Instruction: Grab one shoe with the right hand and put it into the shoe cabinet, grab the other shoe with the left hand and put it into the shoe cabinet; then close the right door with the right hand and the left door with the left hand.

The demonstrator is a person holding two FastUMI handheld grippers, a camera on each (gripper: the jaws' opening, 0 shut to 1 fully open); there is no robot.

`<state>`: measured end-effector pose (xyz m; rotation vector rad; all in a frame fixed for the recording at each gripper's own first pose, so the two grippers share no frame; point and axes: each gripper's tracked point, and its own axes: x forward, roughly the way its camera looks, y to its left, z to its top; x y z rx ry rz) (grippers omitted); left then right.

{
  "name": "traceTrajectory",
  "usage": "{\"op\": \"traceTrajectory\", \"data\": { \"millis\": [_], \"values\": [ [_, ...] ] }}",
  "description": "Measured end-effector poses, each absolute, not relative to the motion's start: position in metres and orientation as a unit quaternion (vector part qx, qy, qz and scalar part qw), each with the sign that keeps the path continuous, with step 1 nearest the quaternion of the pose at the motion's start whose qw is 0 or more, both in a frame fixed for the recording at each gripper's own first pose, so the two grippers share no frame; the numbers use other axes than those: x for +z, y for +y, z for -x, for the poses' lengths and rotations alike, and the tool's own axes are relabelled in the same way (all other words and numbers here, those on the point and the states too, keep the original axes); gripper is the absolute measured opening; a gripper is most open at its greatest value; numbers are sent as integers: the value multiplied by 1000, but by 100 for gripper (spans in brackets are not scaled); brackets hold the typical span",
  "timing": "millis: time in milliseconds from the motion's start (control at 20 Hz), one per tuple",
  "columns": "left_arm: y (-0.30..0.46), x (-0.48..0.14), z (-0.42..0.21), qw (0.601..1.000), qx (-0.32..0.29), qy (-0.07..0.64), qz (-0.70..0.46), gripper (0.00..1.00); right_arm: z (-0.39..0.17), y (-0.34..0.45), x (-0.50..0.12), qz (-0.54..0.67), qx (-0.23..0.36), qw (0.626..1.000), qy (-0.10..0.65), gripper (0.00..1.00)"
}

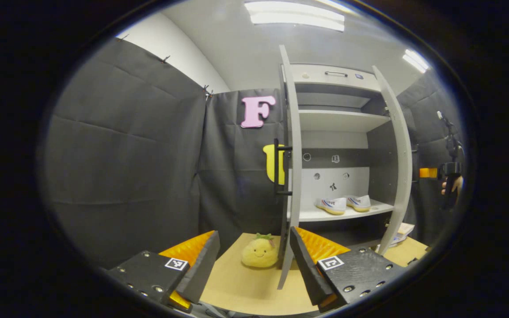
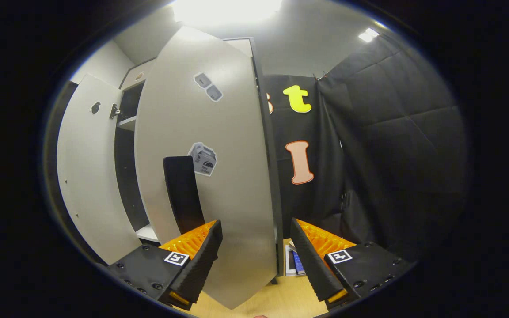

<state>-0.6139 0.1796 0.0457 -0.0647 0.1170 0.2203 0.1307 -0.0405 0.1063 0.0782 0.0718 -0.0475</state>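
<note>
Both of my hand-held grippers, left (image 1: 252, 260) and right (image 2: 254, 256), are released and carry nothing. Two shoes (image 1: 343, 204) sit on the cabinet's lower shelf (image 1: 312, 215). Left door (image 1: 293, 176) and right door (image 2: 219, 185) remain open, so I judge only closing is left.

Lower shelf (image 1: 320, 215) of the open shoe cabinet (image 1: 338, 79) bearing two white shoes (image 1: 343, 204) side by side; tan worktop (image 1: 241, 287) below carrying a yellow plush toy (image 1: 259, 252).

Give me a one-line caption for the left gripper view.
Open left gripper faces the cabinet, both shoes shelved, doors open.
</note>
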Motion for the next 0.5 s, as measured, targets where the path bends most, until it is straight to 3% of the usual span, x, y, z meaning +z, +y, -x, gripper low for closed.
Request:
{"op": "traceTrajectory", "data": {
  "millis": [500],
  "values": [
    [207,40,619,986,145,73,30,91,-138,-5,113,-21,9,999,27,97]
  ]
}}
